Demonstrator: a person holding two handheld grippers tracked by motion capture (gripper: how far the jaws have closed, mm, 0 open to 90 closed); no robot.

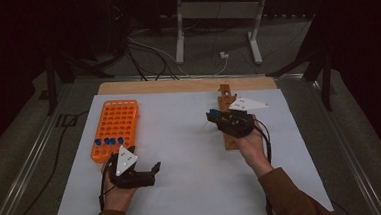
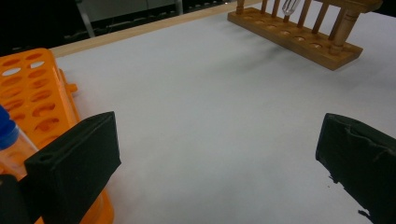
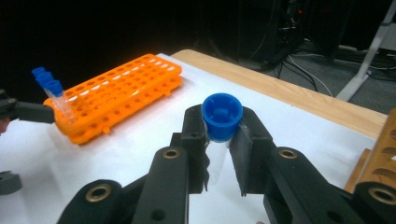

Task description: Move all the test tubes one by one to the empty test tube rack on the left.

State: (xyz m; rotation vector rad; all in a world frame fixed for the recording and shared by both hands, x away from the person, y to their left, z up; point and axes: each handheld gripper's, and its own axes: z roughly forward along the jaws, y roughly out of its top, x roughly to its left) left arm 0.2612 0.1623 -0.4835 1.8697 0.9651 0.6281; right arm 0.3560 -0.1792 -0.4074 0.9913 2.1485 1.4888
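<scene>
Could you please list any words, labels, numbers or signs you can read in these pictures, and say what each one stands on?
None: no readable text shows in any view.
Orange rack: plain, no markings visible.
Wooden rack: plain, no lettering.
Blue-capped tube in the right tool: the cap has moulded ribs, no print to read.
White sheet: blank.

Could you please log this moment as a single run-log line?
right tool: shut on blue-capped tube | left tool: open, empty, beside orange rack | wooden rack: one tube
</scene>
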